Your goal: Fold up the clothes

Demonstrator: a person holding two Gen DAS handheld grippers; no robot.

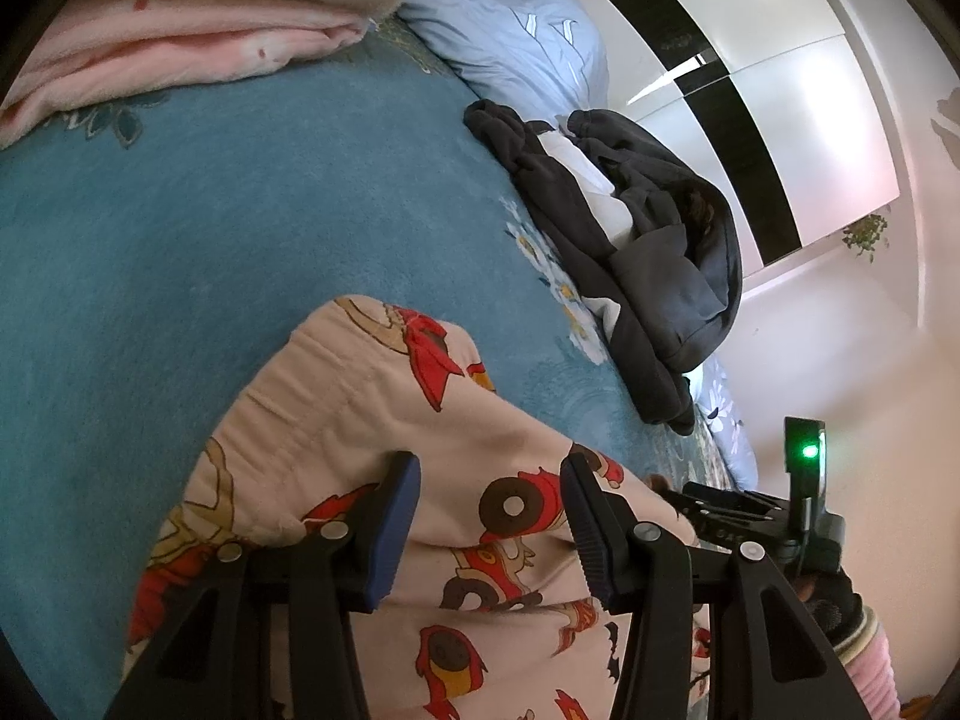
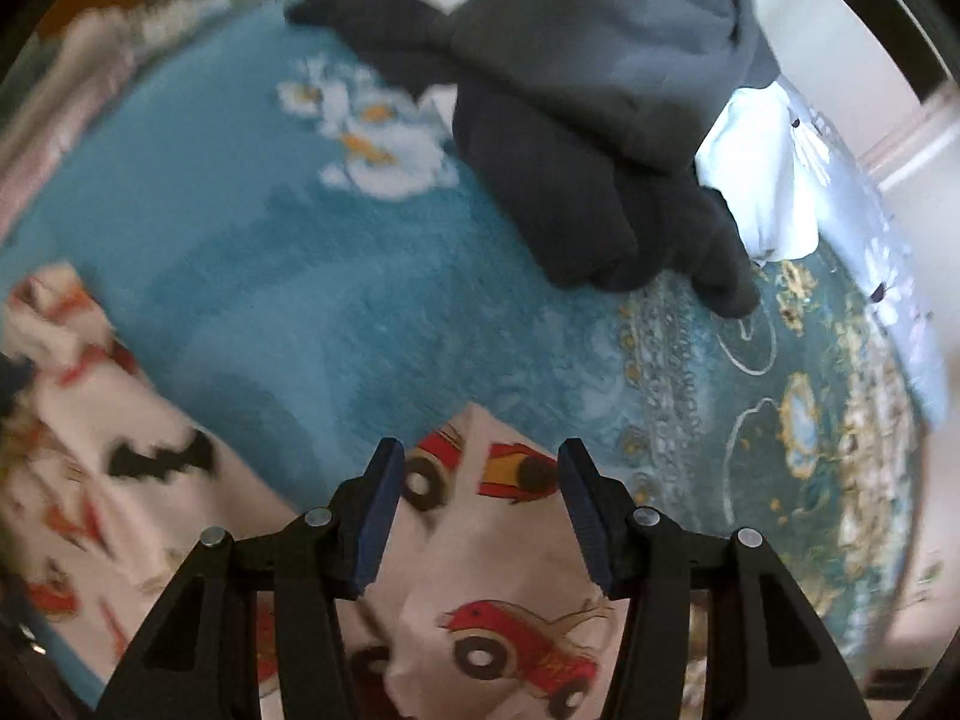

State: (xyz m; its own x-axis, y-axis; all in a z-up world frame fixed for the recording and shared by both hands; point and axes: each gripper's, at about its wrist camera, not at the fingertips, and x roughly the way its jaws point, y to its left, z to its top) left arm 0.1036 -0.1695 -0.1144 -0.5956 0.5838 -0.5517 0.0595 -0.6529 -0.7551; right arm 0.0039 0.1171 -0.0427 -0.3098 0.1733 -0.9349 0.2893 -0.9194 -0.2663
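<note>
A cream garment printed with red cars (image 1: 360, 396) lies on a blue fleece blanket (image 1: 240, 210). My left gripper (image 1: 489, 468) hovers just over it, jaws apart, with cloth showing between the fingers but not pinched. In the right wrist view a pointed corner of the same garment (image 2: 510, 588) lies under my right gripper (image 2: 483, 450), which is open with nothing gripped. That view is blurred.
A heap of dark grey clothes (image 1: 660, 240) (image 2: 570, 120) sits near the bed's right edge. A folded pink blanket (image 1: 180, 42) and a pale blue floral quilt (image 1: 516, 30) lie at the far end. A gloved hand (image 1: 840, 606) holds a black unit with a green light (image 1: 807, 450).
</note>
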